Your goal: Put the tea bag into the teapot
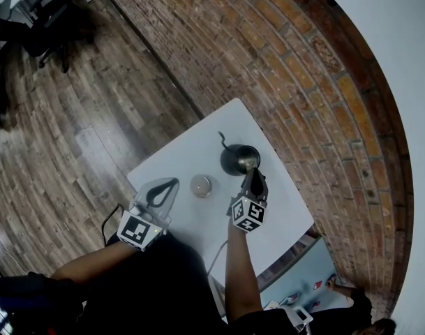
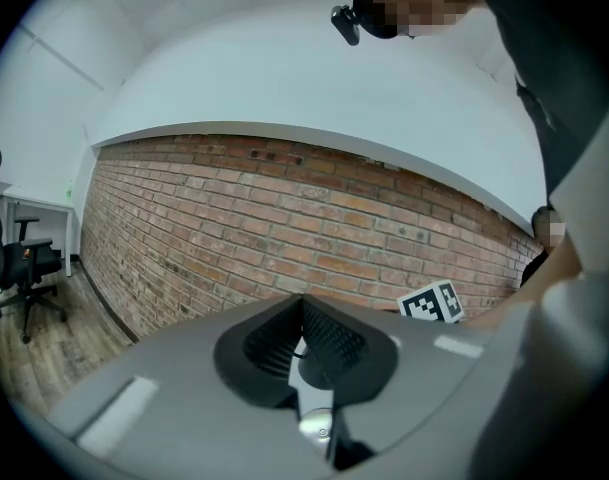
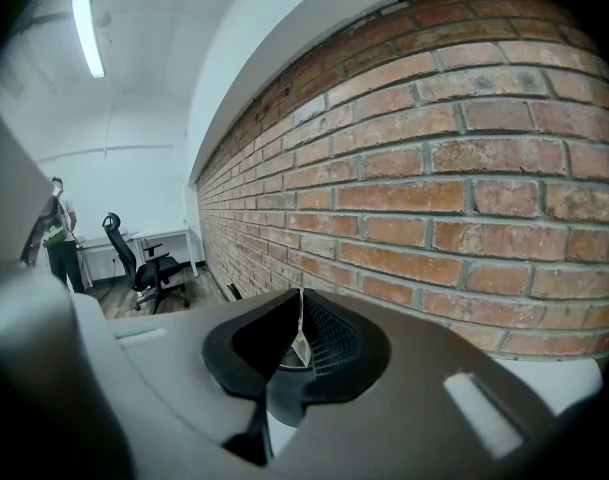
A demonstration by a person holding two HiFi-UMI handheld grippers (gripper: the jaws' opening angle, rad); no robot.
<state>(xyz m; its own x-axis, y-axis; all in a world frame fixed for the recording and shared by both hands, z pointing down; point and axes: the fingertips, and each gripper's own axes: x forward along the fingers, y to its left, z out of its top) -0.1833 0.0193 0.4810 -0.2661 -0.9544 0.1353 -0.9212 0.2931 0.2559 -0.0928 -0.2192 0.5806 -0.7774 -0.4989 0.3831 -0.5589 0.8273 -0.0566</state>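
Note:
A black teapot (image 1: 239, 159) stands open-topped on the white table (image 1: 198, 222), its thin spout toward the far side. My right gripper (image 1: 255, 175) reaches over the pot's near rim, shut on the tea bag. In the right gripper view the tea bag (image 3: 300, 340) and its thin white string hang between the closed jaws of that gripper (image 3: 302, 293), with the pot's opening dim below. My left gripper (image 1: 174, 182) rests to the left over the table with its tips together and nothing between them; in its own view my left gripper (image 2: 302, 302) looks the same.
The round metal lid (image 1: 200, 185) lies on the table between the two grippers, and the lid (image 2: 319, 426) also shows in the left gripper view. A brick wall (image 1: 289, 82) runs along the table's far side. An office chair (image 1: 48, 37) stands far off on the wood floor.

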